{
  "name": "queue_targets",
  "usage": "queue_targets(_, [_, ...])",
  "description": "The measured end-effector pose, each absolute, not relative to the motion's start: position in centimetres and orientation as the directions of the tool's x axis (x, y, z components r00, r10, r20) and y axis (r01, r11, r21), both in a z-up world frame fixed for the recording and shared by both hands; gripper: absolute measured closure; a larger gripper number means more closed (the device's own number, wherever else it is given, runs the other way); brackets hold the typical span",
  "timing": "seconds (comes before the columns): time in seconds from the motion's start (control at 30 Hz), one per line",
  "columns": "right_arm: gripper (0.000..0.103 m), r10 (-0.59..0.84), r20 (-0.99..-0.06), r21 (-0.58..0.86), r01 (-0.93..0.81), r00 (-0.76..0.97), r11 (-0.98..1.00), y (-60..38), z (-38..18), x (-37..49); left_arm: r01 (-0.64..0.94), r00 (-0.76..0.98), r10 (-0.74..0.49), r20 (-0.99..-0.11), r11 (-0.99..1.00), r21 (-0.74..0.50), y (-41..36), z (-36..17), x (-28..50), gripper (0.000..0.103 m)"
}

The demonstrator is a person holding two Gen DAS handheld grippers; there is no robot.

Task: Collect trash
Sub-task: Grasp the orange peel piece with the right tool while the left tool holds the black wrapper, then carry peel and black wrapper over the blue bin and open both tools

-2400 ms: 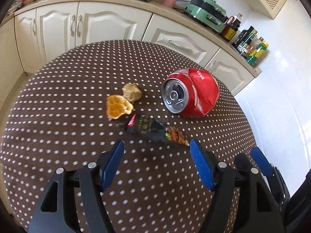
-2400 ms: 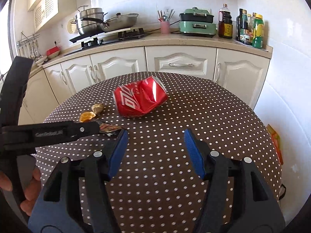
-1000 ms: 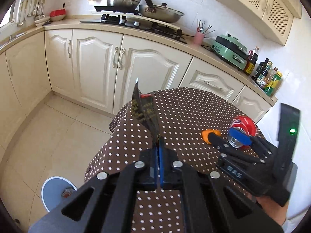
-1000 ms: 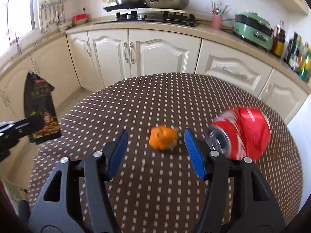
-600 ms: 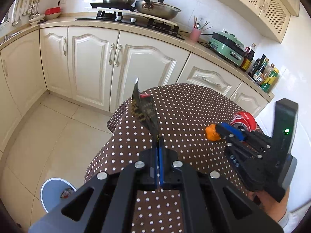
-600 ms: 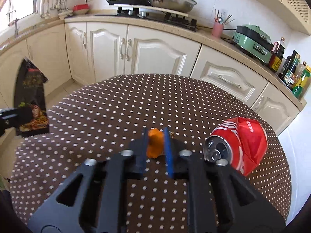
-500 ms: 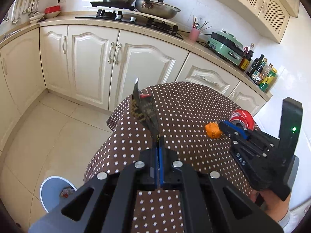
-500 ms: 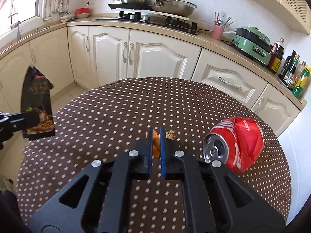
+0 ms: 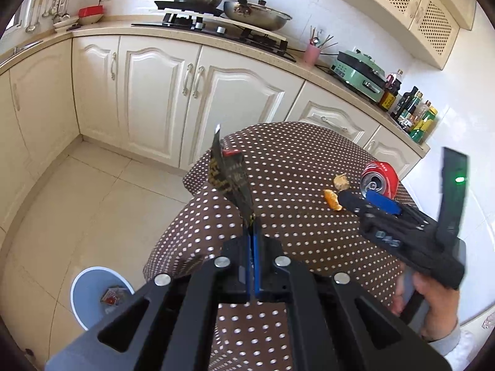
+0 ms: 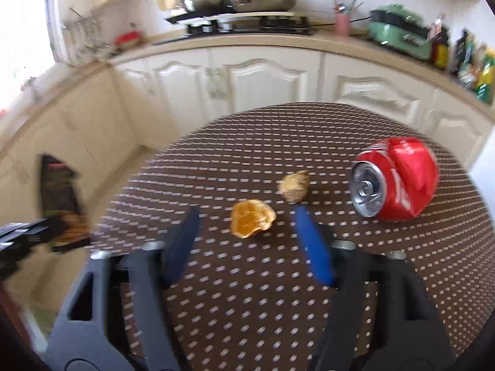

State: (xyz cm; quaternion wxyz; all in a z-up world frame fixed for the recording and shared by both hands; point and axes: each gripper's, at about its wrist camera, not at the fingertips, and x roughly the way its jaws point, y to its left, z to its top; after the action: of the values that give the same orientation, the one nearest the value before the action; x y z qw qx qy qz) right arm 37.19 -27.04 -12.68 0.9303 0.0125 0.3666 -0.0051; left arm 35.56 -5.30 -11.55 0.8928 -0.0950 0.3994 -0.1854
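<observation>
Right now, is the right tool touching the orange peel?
Apart. The right wrist view shows the right tool open, with tablecloth visible between each finger and the orange peel lying between them.

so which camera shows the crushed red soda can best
The right wrist view: the crushed red soda can lies close, unblocked, silver top facing the camera. In the left wrist view it is small, far and partly behind the right gripper.

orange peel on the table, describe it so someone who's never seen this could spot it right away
Start at the round table with the brown polka-dot cloth, where a crushed red can lies on its side. Left of the can sit two small scraps, side by side. The orange peel is the bright orange one, between the open right gripper's fingers; its neighbour, the tan scrap, is duller and lies nearer the can.
</observation>
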Motion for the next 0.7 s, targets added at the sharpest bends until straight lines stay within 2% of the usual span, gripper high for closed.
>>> queue_targets(0.13, [0.038, -0.036, -0.731, -0.016, 0.036, 0.681, 0.999, -25.9, -14.5, 38.9, 0.238, 0.615, -0.383, -0.689, 0.924, -0.301, -4.5, -12.0, 35.8, 0.102])
queue_targets(0.17, [0.057, -0.038, -0.743, -0.015, 0.04, 0.669, 0.999, -26.0, -14.7, 39.3, 0.232, 0.615, -0.378, -0.692, 0.926, -0.299, -4.3, -12.1, 36.0, 0.102])
queue_targets(0.2, [0.069, -0.02, -0.754, 0.004, 0.035, 0.657, 0.999, -26.1, -14.9, 39.7, 0.228, 0.614, -0.376, -0.694, 0.926, -0.3, -4.0, -12.3, 36.1, 0.102])
queue_targets(0.43, [0.07, -0.004, -0.729, -0.01, -0.005, 0.685, 1.0, -24.1, -14.2, 38.8, 0.201, 0.623, -0.359, -0.695, 0.932, -0.301, -2.0, -12.8, 36.4, 0.102])
queue_targets(0.7, [0.07, 0.188, -0.681, 0.043, -0.218, 0.708, 0.975, -14.3, -12.0, 36.5, 0.118, 0.647, -0.296, -0.703, 0.949, -0.291, 3.1, -13.6, 35.9, 0.102])
